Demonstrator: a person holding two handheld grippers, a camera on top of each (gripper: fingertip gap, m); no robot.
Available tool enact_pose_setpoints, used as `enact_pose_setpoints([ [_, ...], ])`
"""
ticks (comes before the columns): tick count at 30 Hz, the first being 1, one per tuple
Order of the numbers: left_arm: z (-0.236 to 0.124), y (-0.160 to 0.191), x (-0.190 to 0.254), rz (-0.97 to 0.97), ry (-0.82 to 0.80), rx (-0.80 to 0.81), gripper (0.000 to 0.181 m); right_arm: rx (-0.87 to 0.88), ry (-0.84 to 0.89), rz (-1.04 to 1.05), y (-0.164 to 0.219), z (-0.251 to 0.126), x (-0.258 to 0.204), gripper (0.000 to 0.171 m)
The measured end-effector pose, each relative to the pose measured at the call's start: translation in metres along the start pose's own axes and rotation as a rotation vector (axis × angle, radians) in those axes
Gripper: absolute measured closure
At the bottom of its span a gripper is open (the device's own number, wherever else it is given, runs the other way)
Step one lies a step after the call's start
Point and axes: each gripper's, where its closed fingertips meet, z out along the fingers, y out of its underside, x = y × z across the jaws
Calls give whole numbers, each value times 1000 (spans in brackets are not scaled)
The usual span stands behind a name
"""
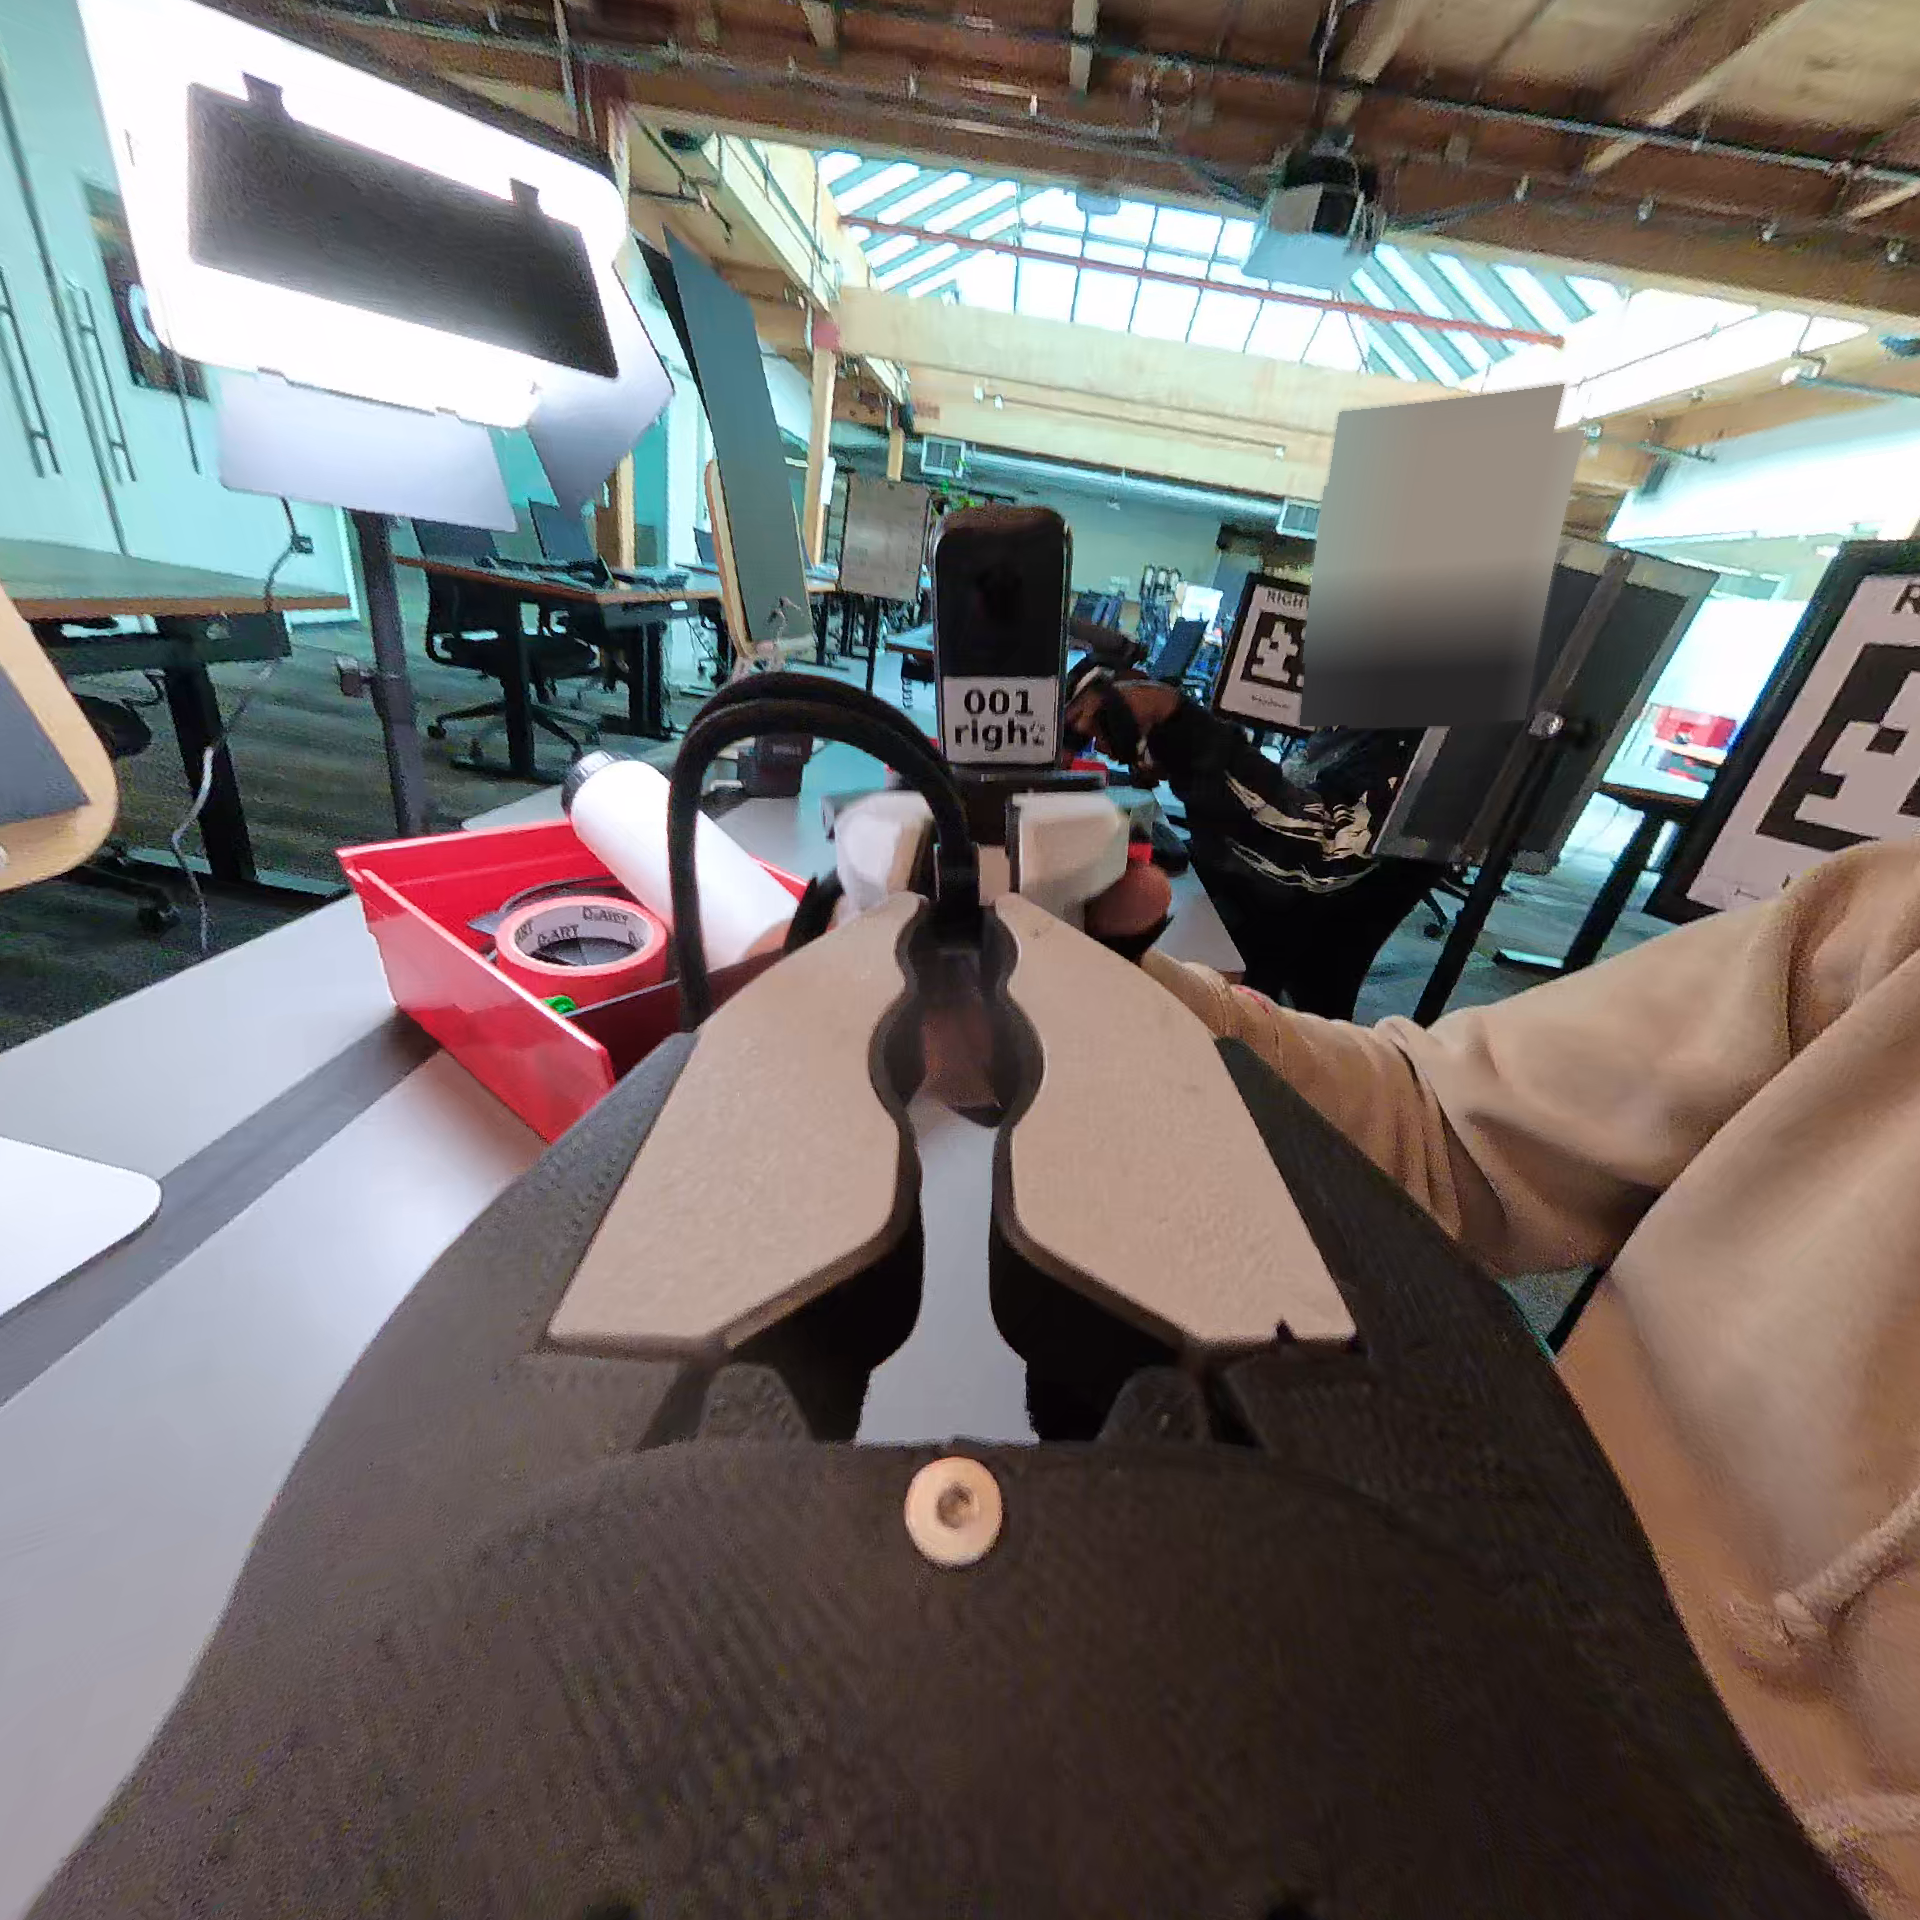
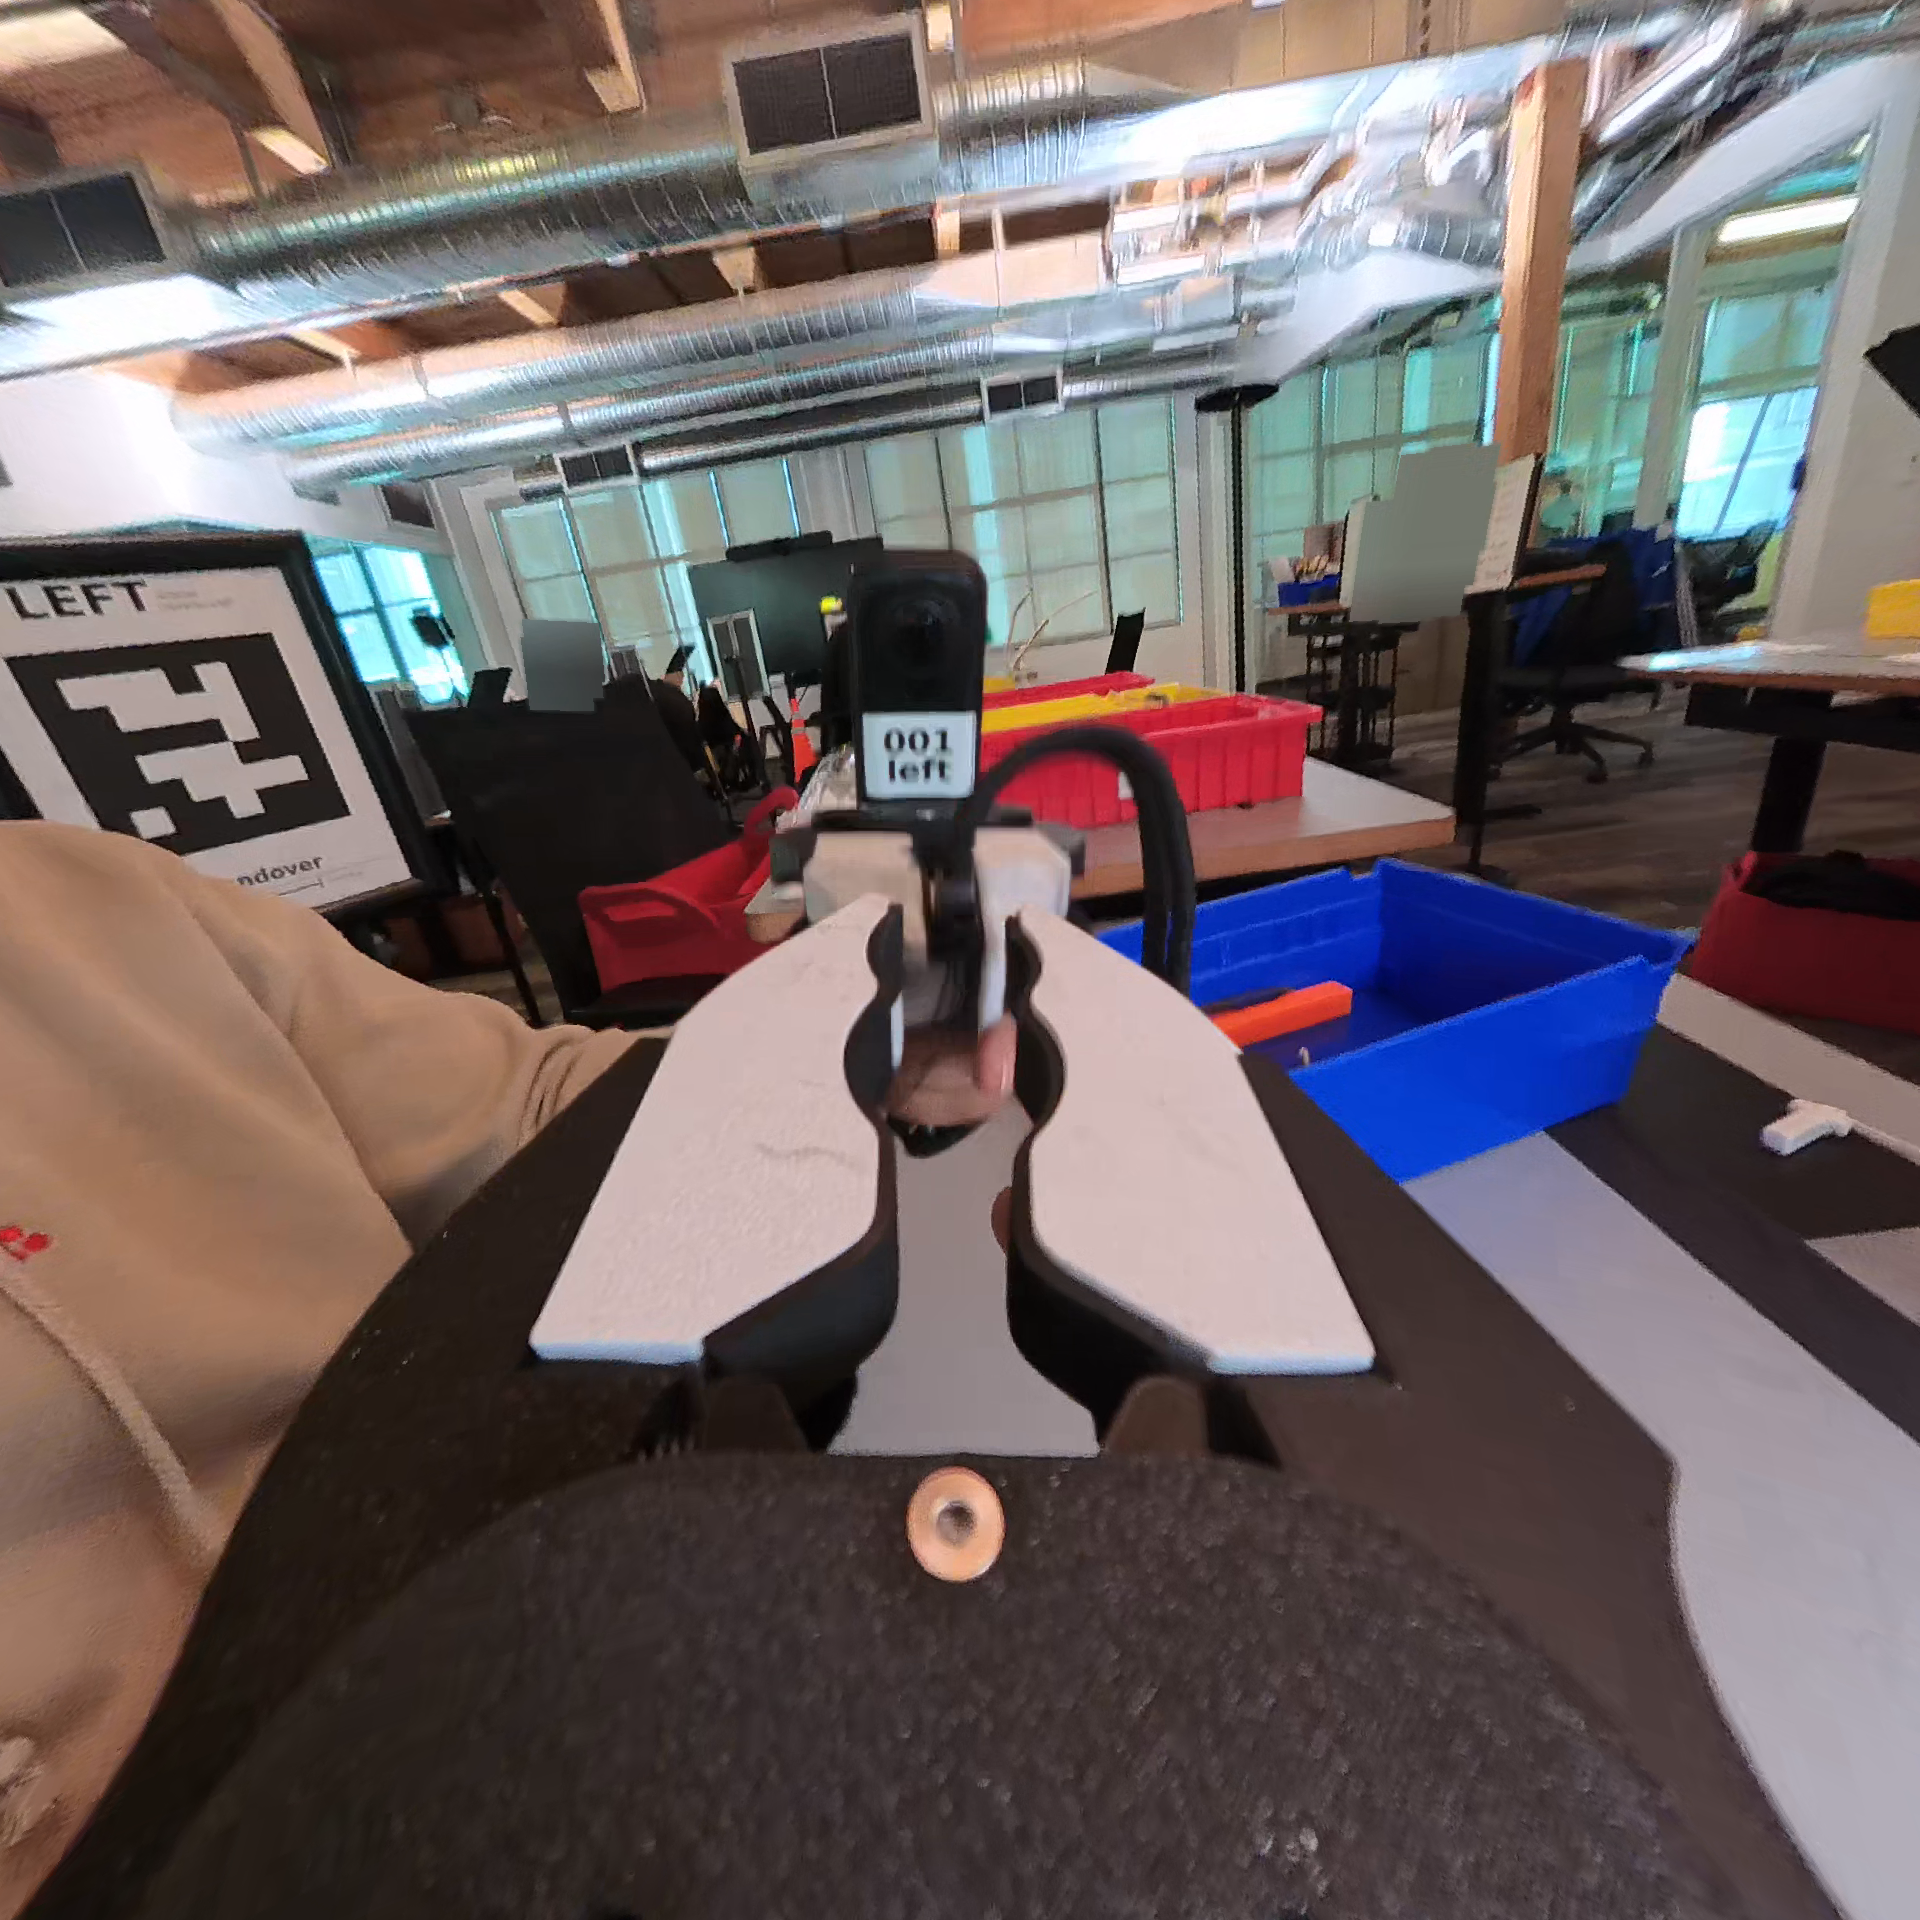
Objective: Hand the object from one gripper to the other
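A black looped cable (image 1: 681, 852) arcs up out of my left gripper (image 1: 958, 914), which is shut on its bundled end. The right gripper (image 1: 977, 862) faces it head-on, its white fingers spread to either side of the cable just past my left fingertips. In the right wrist view, my right gripper (image 2: 956, 920) is open, and the left gripper's tips (image 2: 940, 987) sit inside its gap. The cable (image 2: 1164, 862) loops up and over to the right of them. Both grippers are held in the air above the grey table (image 2: 1766, 1507).
A red bin (image 1: 468, 997) on the left holds a pink tape roll (image 1: 577, 935) and a white tube (image 1: 675, 862). A blue bin (image 2: 1455, 1070) on the right holds an orange tool (image 2: 1288, 1013). A small white part (image 2: 1808, 1127) lies on the table. The person's beige sleeve (image 1: 1558, 1091) is close by. Both grippers' tips are close together, under 4 cm apart.
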Motion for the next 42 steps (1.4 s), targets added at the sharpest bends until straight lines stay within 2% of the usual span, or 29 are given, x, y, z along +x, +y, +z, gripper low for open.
enact_pose_setpoints([
  [5,1,-2,3,38,-8,11,173,-96,-26,14,25,12,-1,155],
  [7,3,-1,4,49,-15,-1,174,-114,-10,-20,31,18,-2,171],
  [12,-3,-4,-4,30,-47,6,174,-104,-9,-27,25,13,-2,171],
  [17,0,1,-7,28,-57,-1,174,-182,24,-44,31,4,5,171],
  [21,-3,-5,-9,-1,-50,51,174,-213,36,-44,40,9,7,149],
  [23,-4,-6,-10,-1,-54,59,174,-220,29,-33,46,14,6,148],
  [24,-4,-7,-10,2,-56,62,174,-221,18,-26,48,16,4,149],
  [26,-6,-9,-10,12,-63,72,174,-215,0,-34,49,19,0,171],
  [30,-15,-15,-20,17,-107,87,174,-229,17,-76,40,10,1,171],
  [33,-19,3,-27,5,-118,-62,168,-258,95,-128,28,-8,11,171],
  [35,-23,15,-29,7,-117,-166,164,-316,185,-233,24,-21,20,171],
  [38,-30,30,-30,83,-148,-315,161,-376,234,-340,16,-34,19,171],
  [40,-33,31,-34,185,-212,-352,159,-410,226,-387,13,-40,12,171],
  [42,-25,34,-23,219,-171,-360,154,-454,199,-403,16,-43,5,171],
])
